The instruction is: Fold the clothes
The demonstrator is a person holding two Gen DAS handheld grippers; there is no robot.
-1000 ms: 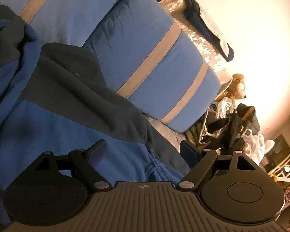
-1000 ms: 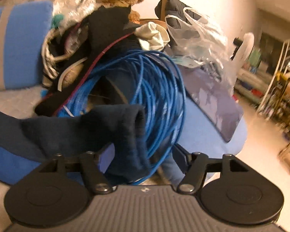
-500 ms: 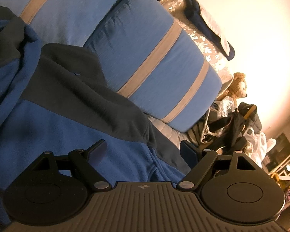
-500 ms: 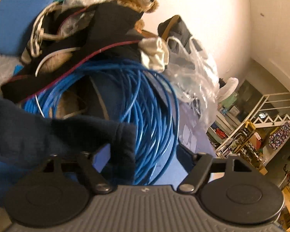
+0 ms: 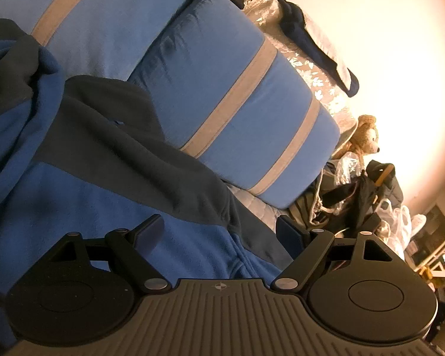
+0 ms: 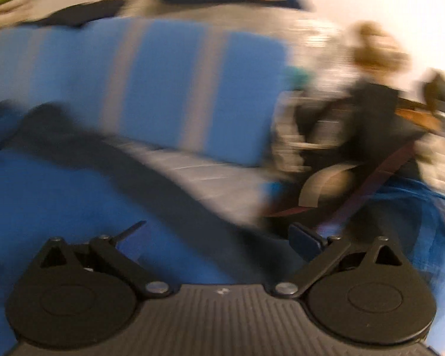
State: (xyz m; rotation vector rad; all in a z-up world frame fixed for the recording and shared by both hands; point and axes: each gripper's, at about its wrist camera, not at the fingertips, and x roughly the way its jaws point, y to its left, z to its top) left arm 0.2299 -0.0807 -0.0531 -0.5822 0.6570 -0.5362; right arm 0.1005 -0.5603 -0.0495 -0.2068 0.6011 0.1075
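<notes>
While it lies spread over the bed, the garment reads as follows, taken from left to right.

Fleece top [image 5: 74, 195]: blue and dark grey, lying loose and rumpled on the bed, filling the left and middle of the left wrist view and the lower left of the right wrist view.

Feel: soft, thick, limp fleece by the look of it; probably light, not fragile, with enough nap that the pads should not slip. It will sag and bunch wherever it is not held.

Dark panel [image 5: 151, 160]: a grey band crossing the blue body toward the lower right; its seam gives a firmer line to pinch than the open blue field.

Left gripper [image 5: 221, 233]: jaws wide apart and empty, hovering just over the blue cloth, not pinching it.

Where to take hold: judged best at an edge or seam, such as the ridge near the hem [image 5: 237, 255] between the left fingers, so one layer lifts cleanly.

Striped pillows [image 5: 252, 112]: blue with grey bands, just behind the top; a fold should stay clear of them.

Right gripper [image 6: 216, 231]: jaws opening, nothing pressed between them; the view is smeared, with blue fleece and the dark band beneath.

Clutter [image 5: 362, 195]: bags and a teddy bear to the right, apart from the garment.
</notes>
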